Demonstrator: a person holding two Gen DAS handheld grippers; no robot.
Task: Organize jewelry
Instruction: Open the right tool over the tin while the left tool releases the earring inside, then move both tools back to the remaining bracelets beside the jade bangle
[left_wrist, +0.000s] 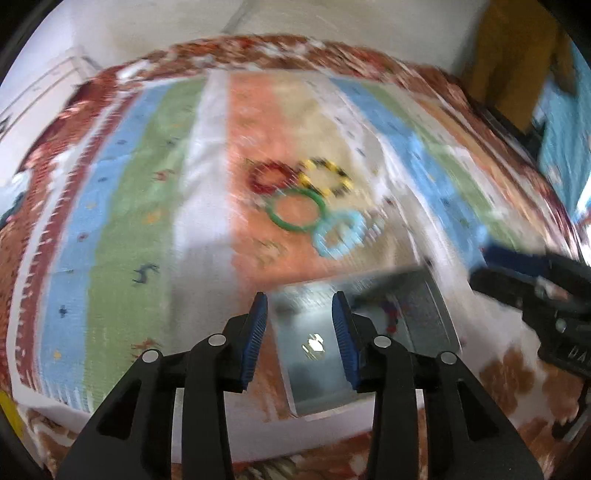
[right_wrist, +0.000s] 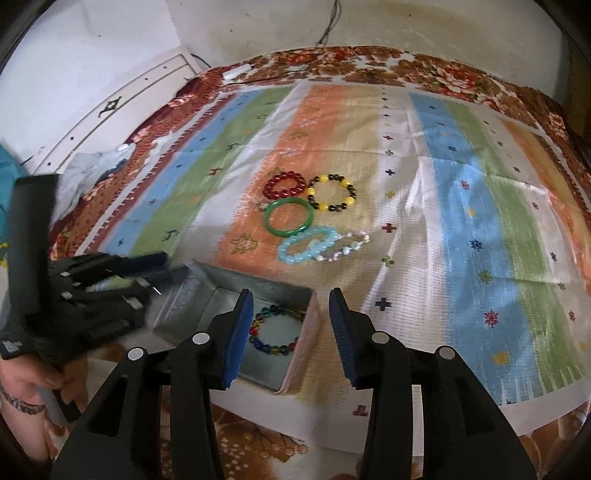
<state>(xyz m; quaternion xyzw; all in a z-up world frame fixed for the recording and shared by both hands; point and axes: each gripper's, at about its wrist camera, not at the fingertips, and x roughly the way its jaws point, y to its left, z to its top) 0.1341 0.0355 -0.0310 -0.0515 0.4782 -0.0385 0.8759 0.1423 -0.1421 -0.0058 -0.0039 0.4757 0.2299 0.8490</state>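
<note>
Hovering part-open and empty over the tin (right_wrist: 236, 314), both grippers, left gripper (left_wrist: 300, 328) and right gripper (right_wrist: 291, 332), left one bracelet (right_wrist: 274, 330) boxed, four bracelets (right_wrist: 308, 218) awaiting sorting.

I see a shiny metal tin (right_wrist: 295, 295), glossy glass-looking beads (right_wrist: 273, 332) inside, on matt woven cloth (right_wrist: 461, 206).

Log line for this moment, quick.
left gripper: open, empty | right gripper: open, empty | tin box: multicolour bracelet inside | cloth: five bracelets waiting
</note>
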